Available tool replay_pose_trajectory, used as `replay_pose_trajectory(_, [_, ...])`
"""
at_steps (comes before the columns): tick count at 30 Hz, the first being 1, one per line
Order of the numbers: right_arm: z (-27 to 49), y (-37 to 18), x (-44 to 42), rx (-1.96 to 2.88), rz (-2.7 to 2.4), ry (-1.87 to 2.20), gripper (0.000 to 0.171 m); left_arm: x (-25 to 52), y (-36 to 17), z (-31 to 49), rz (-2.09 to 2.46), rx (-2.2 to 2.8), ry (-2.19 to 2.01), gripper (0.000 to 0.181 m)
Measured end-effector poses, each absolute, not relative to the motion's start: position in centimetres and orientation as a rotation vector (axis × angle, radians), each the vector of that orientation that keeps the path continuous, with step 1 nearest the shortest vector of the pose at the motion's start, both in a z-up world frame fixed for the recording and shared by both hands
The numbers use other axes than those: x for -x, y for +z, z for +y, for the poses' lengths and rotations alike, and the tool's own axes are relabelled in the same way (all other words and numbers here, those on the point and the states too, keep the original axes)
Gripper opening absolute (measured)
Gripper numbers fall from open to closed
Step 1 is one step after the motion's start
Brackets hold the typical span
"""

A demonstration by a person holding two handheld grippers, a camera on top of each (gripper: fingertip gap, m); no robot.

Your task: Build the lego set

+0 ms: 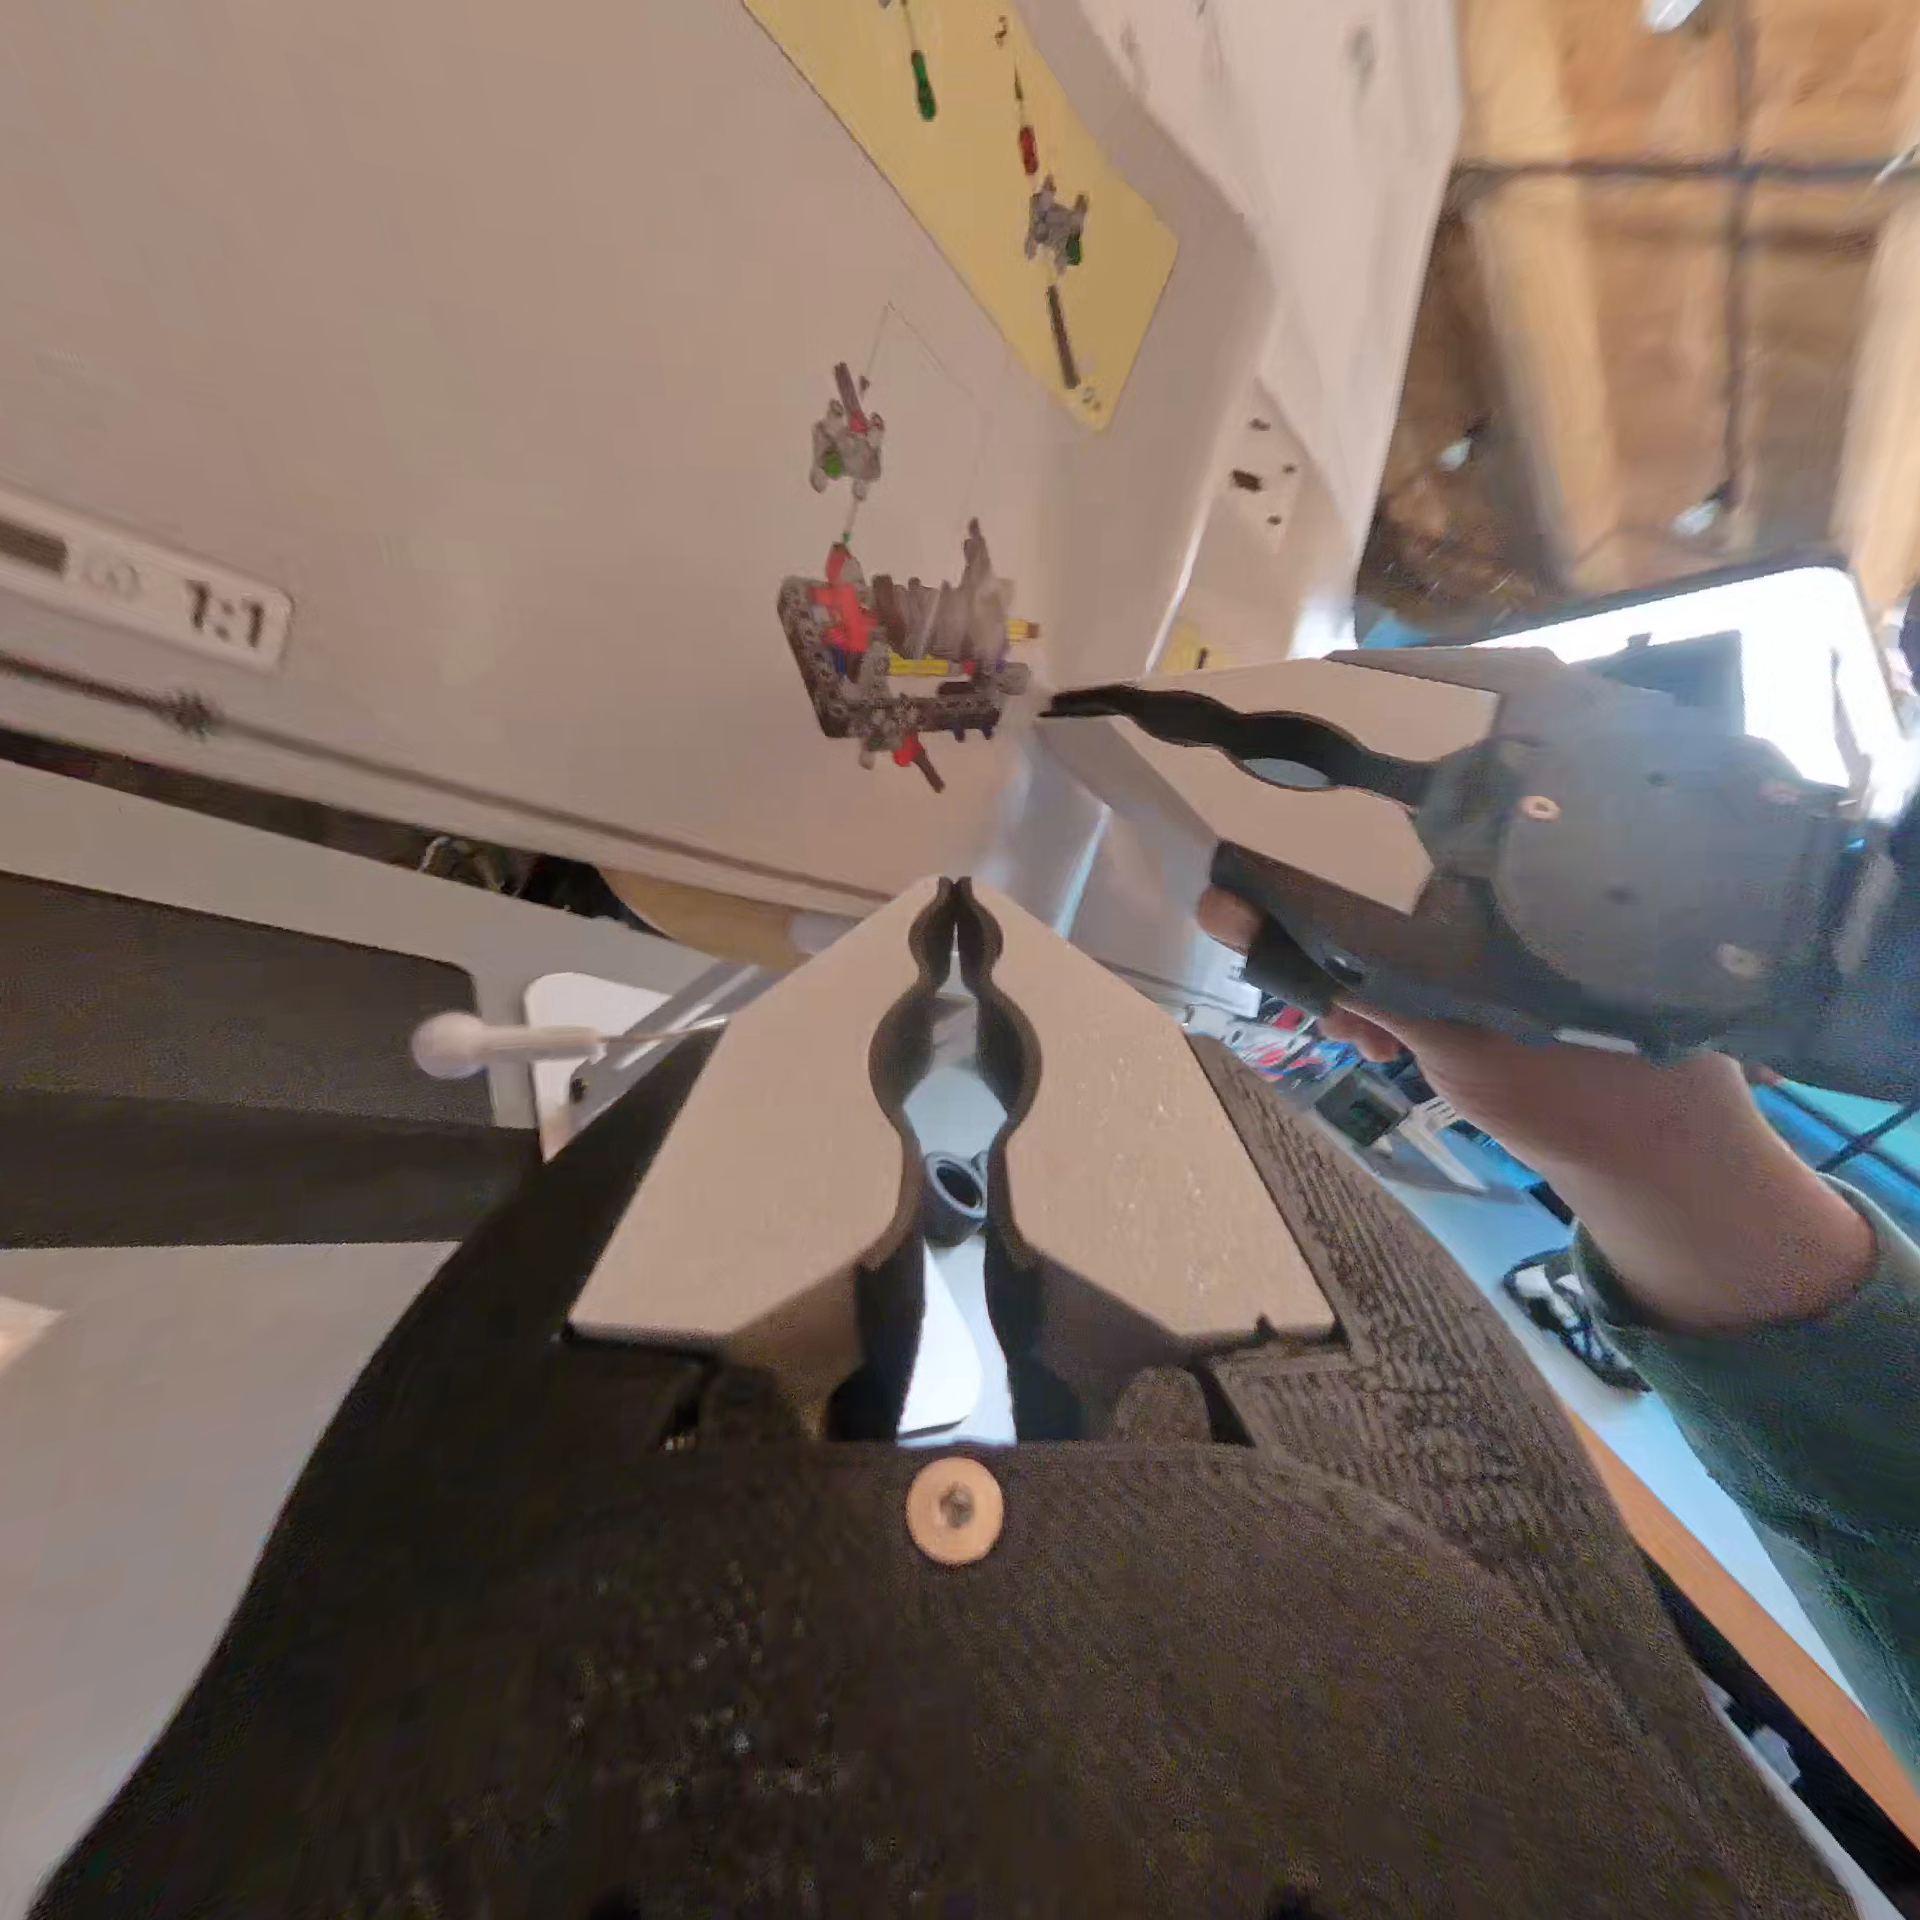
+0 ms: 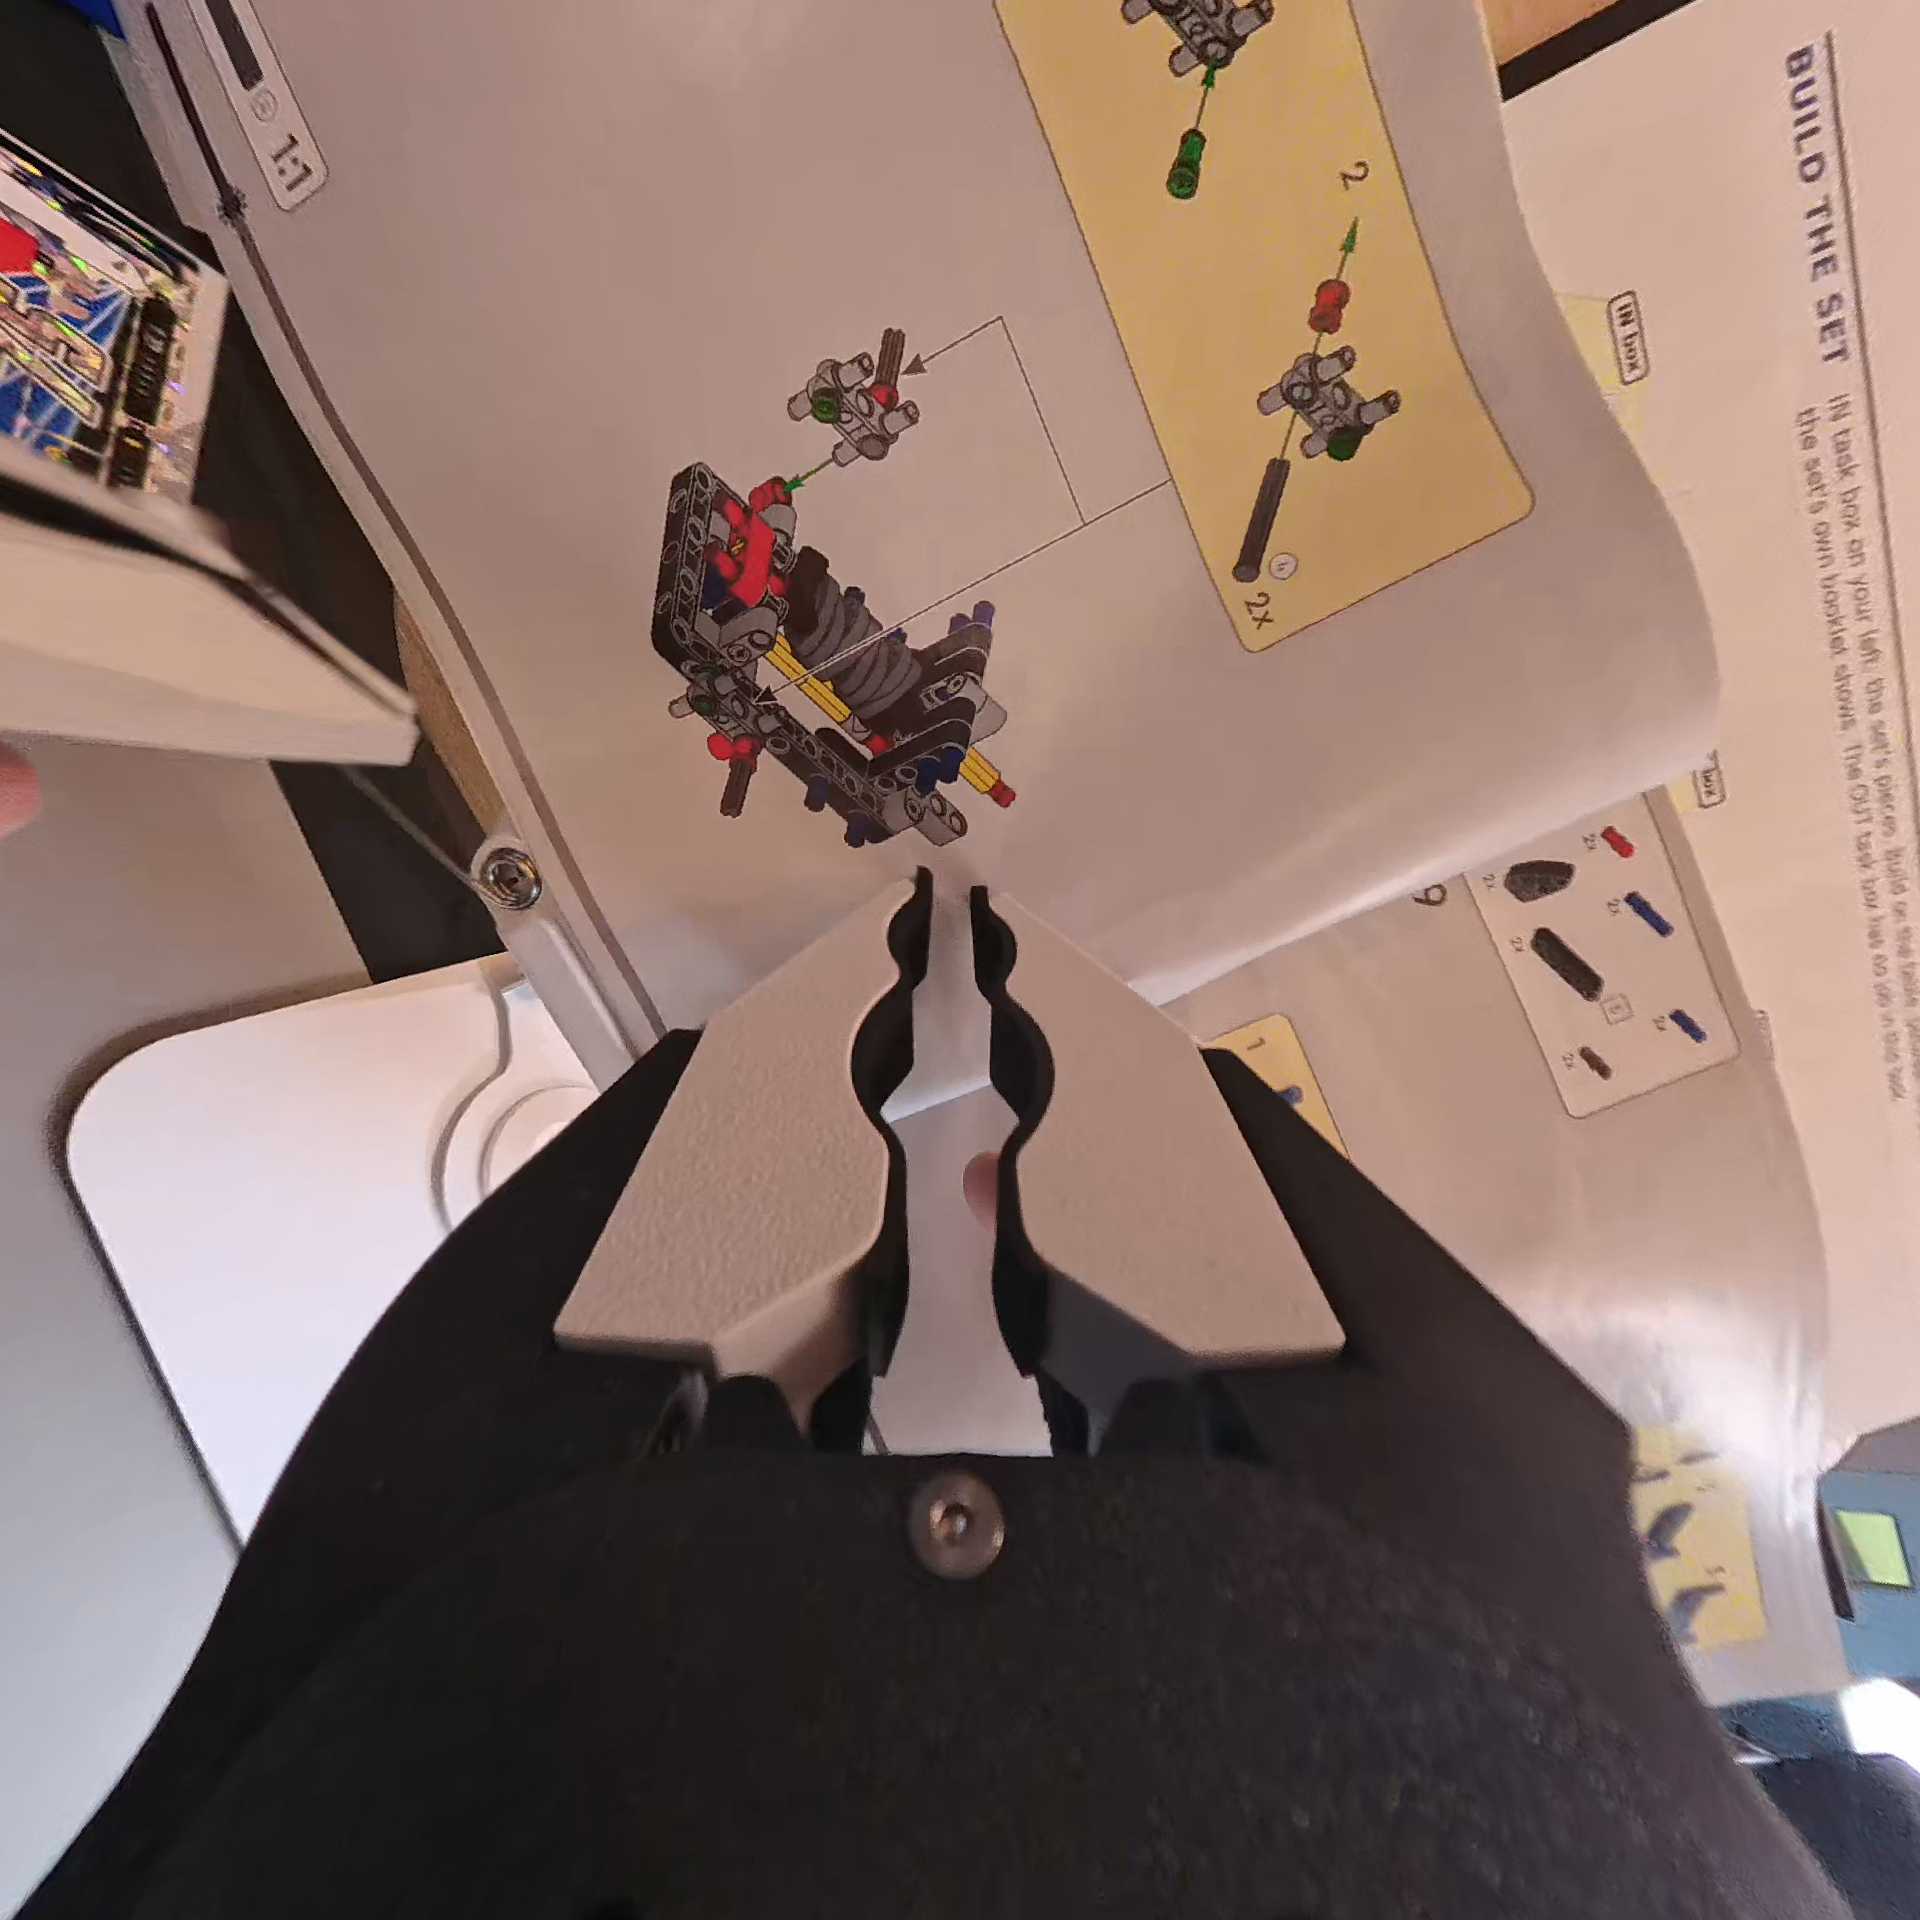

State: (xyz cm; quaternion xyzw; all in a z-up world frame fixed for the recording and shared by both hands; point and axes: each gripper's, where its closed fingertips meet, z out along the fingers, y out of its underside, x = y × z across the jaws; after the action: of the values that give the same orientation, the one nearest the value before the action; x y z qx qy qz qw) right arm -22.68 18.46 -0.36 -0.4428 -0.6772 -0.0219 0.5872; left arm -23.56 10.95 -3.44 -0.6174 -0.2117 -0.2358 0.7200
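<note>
The open instruction booklet has one page (image 2: 644, 312) lifted and curved, printed with a build step drawing. My right gripper (image 2: 948, 883) pinches the lower edge of that page, its jaws almost together. It also shows in the left wrist view (image 1: 1049, 710), tips closed on the page (image 1: 520, 364) edge. My left gripper (image 1: 954, 883) has its tips together just below the lifted page, not touching it. A small dark grey round piece (image 1: 954, 1195) shows in the gap between its fingers. I cannot tell whether it is held or lies beneath.
The underlying booklet page (image 2: 1621, 966) with a parts panel lies at right, beside a printed task sheet (image 2: 1860, 520). A colourful box (image 2: 94, 312) is at upper left. A white rounded tray (image 2: 260, 1195) is at lower left. A person's hand (image 1: 1558, 1122) holds the right gripper.
</note>
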Motion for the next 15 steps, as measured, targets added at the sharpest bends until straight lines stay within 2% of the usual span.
replay_pose_trajectory(1, [18.4, -0.4, 22.6, 1.032, -1.585, -0.049, 0.005, 24.0, -3.4, 11.0, -0.496, 1.384, -0.541, 0.000])
replay_pose_trajectory(5, [18.3, -0.5, 22.6, 0.997, -1.594, -0.072, 0.006, 24.3, -6.0, 9.4, -0.674, 1.325, -0.688, 0.003])
replay_pose_trajectory(6, [18.3, -0.5, 22.6, 0.986, -1.594, -0.080, 0.007, 24.2, -7.2, 9.1, -0.742, 1.292, -0.741, 0.013])
replay_pose_trajectory(8, [18.3, -0.5, 22.6, 0.973, -1.594, -0.092, 0.007, 24.3, -9.7, 9.5, -0.879, 1.230, -0.875, 0.059])
replay_pose_trajectory(9, [18.3, -0.5, 22.6, 0.974, -1.594, -0.093, 0.008, 24.5, -10.3, 10.0, -0.919, 1.176, -0.949, 0.073])
replay_pose_trajectory(10, [18.2, -0.6, 22.6, 0.978, -1.594, -0.090, 0.008, 25.2, -10.2, 10.3, -0.948, 1.093, -1.020, 0.074])
replay_pose_trajectory(11, [18.2, -0.6, 22.5, 0.983, -1.594, -0.086, 0.009, 26.1, -9.9, 10.5, -0.969, 1.000, -1.075, 0.066])
replay_pose_trajectory(13, [18.1, -0.6, 22.5, 0.978, -1.600, -0.089, 0.009, 27.3, -9.1, 10.8, -0.942, 0.892, -1.127, 0.021])
replay_pose_trajectory(14, [18.2, -0.6, 22.5, 0.976, -1.603, -0.090, 0.009, 27.7, -8.5, 10.6, -0.909, 0.868, -1.115, 0.007])
replay_pose_trajectory(15, [18.2, -0.6, 22.5, 0.979, -1.605, -0.086, 0.009, 27.7, -7.6, 10.3, -0.871, 0.854, -1.091, 0.005])
